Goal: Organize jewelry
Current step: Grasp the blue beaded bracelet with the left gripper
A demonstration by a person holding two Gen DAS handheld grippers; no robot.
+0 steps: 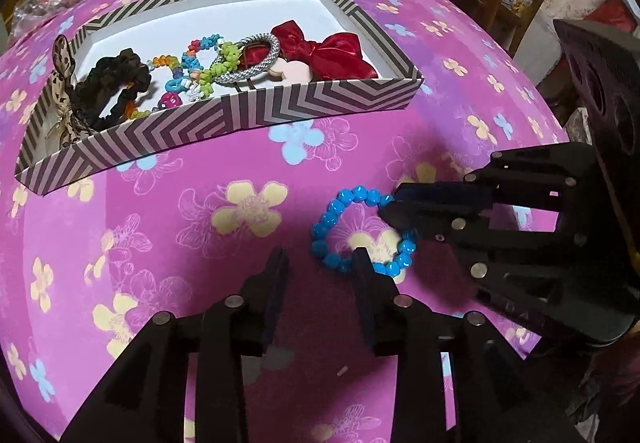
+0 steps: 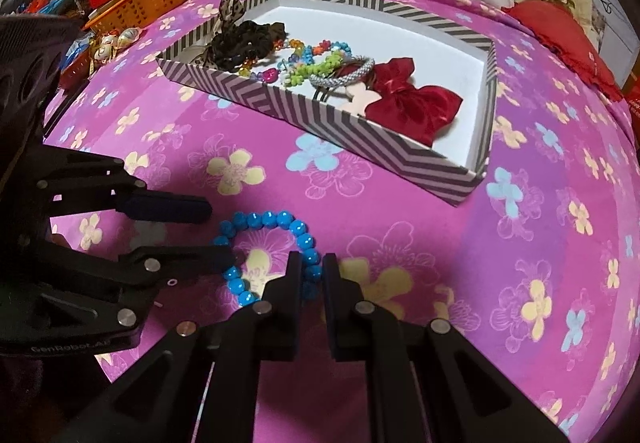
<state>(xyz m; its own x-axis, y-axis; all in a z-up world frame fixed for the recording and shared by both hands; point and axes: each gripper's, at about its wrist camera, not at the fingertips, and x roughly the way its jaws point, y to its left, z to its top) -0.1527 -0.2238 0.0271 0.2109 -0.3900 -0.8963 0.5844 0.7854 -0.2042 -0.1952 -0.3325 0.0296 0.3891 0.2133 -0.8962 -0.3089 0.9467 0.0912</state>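
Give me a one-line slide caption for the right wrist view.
Right gripper closing around a blue beaded bracelet on the pink floral cloth, striped chevron box behind.

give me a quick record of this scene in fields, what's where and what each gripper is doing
surface: pink flowered cloth
bracelet: blue bead bracelet lying on the cloth, outside the box
box: striped box, open, beyond the bracelet
box contents: red bow, black scrunchie, silver hair tie, colourful bead strings
right gripper: nearly shut, closing on the bracelet's bead string; grip not certain
left gripper: open, one finger at the bracelet's edge, holding nothing
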